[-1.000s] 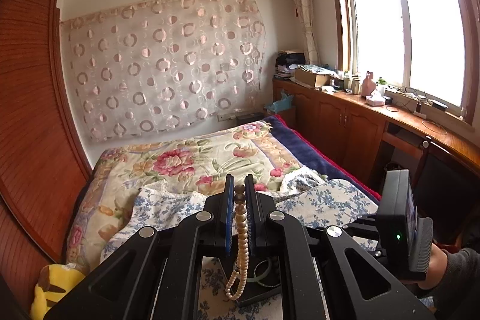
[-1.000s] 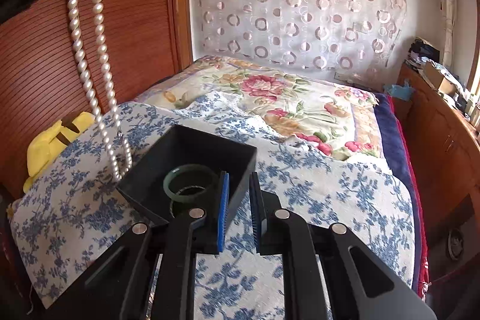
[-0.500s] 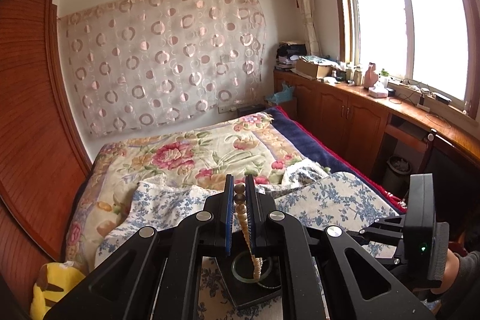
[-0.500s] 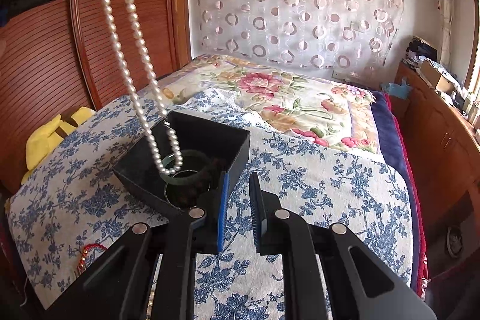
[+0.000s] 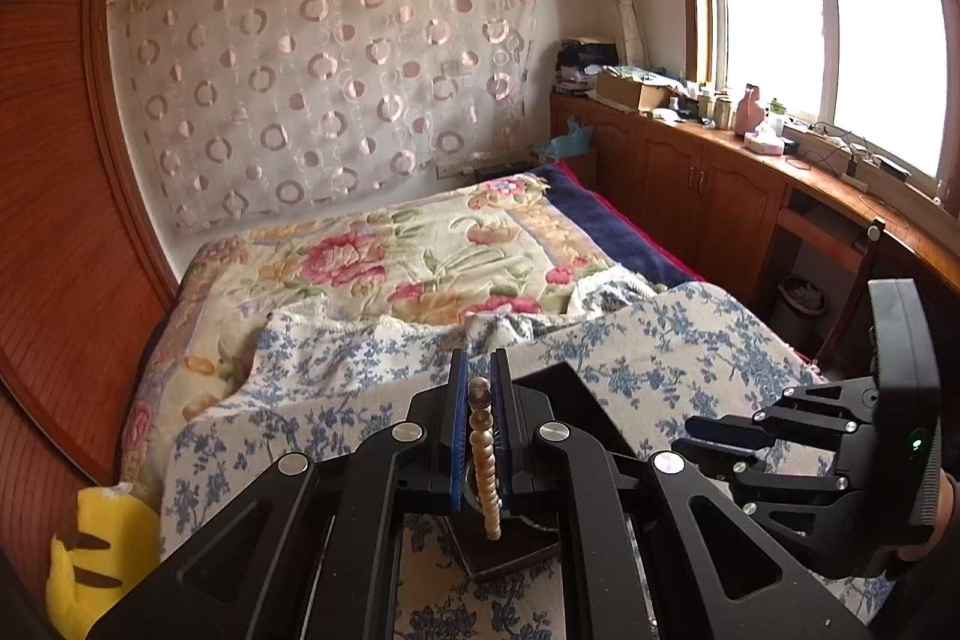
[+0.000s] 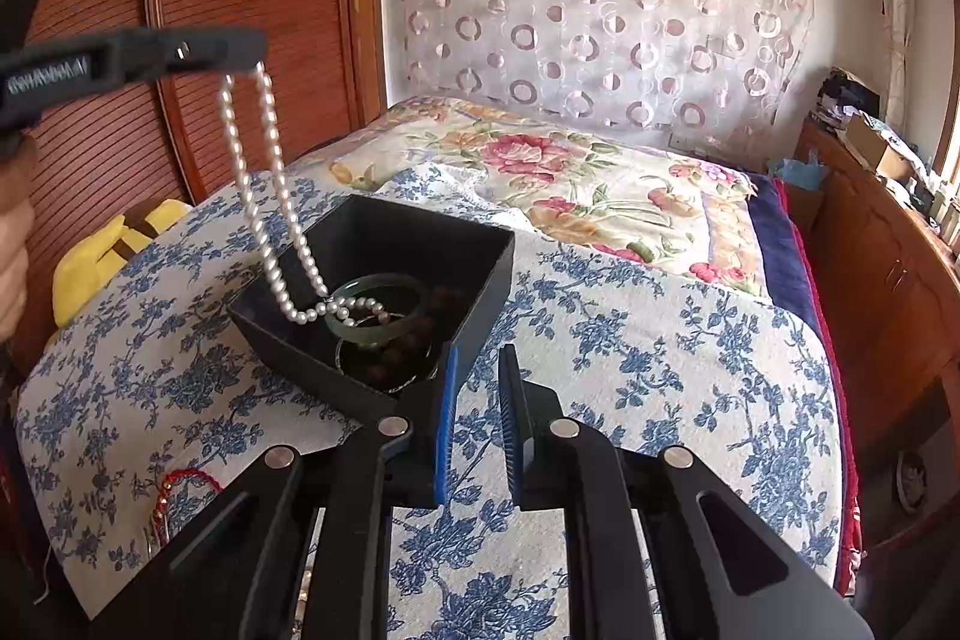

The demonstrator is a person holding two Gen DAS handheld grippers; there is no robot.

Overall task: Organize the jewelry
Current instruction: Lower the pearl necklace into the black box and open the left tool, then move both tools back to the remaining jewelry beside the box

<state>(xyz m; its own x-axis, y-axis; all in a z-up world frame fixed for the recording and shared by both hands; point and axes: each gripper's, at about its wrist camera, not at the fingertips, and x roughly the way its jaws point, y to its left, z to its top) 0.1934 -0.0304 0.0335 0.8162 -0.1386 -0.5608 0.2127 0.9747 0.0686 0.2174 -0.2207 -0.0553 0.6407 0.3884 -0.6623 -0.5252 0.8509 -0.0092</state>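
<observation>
Left tongs (image 5: 478,388) clenched on a pearl strand (image 6: 270,196), held above the black box (image 6: 480,274) on the bed's blue-flowered cover (image 6: 630,340). Strand hangs doubled from the tips; its lower end lies inside the box, draped across a green bangle (image 6: 384,307). Dark beads (image 6: 414,334) sit beside the bangle. Right tongs (image 6: 477,400) nearly closed, a narrow gap, grasping nothing, just beside the box's near corner. Red cord (image 6: 180,484) lies on the cover, near left.

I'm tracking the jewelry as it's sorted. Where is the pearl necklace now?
In the right wrist view, upper left, the pearl necklace hangs from the left gripper, its lower end lying over the green bangle inside the black box.
</observation>
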